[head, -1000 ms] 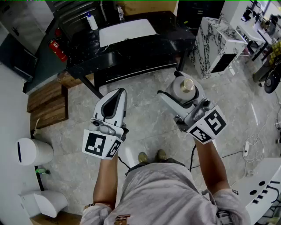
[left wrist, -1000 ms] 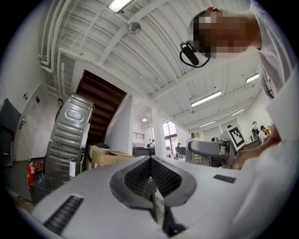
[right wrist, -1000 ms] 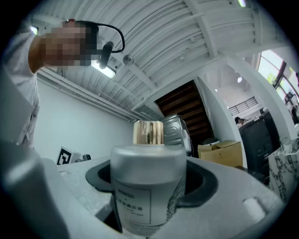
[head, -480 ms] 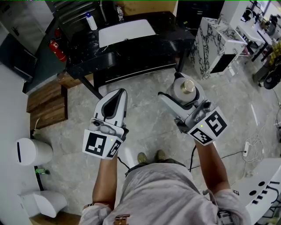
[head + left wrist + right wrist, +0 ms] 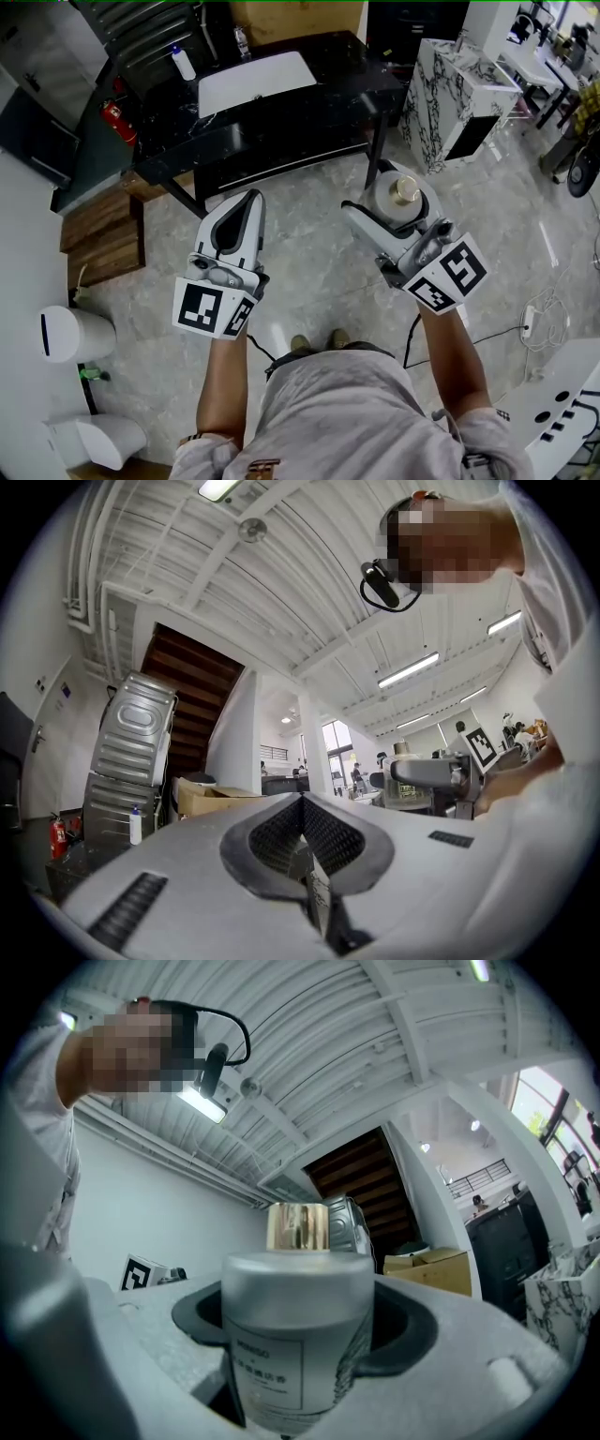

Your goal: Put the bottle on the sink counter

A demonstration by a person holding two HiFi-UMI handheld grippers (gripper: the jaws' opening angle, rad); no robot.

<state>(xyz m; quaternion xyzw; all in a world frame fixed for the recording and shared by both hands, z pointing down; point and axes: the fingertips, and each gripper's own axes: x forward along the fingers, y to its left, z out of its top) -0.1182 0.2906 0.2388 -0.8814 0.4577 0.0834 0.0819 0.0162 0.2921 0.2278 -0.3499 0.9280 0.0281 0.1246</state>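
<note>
A frosted grey bottle with a gold cap stands upright between the jaws of my right gripper, which is shut on it above the stone floor. The same bottle fills the right gripper view, gold cap on top. My left gripper hangs beside it to the left, shut with nothing held; its jaws meet in the left gripper view. The black sink counter with a white basin lies ahead at the top of the head view, apart from both grippers.
A blue-capped bottle and a tap stand at the counter's back. A red fire extinguisher is left of it, a marble-patterned cabinet right. Wooden steps and white bins lie at the left.
The counter has shifted slightly up and left in the head view. Both grippers keep their places; the bottle stays held.
</note>
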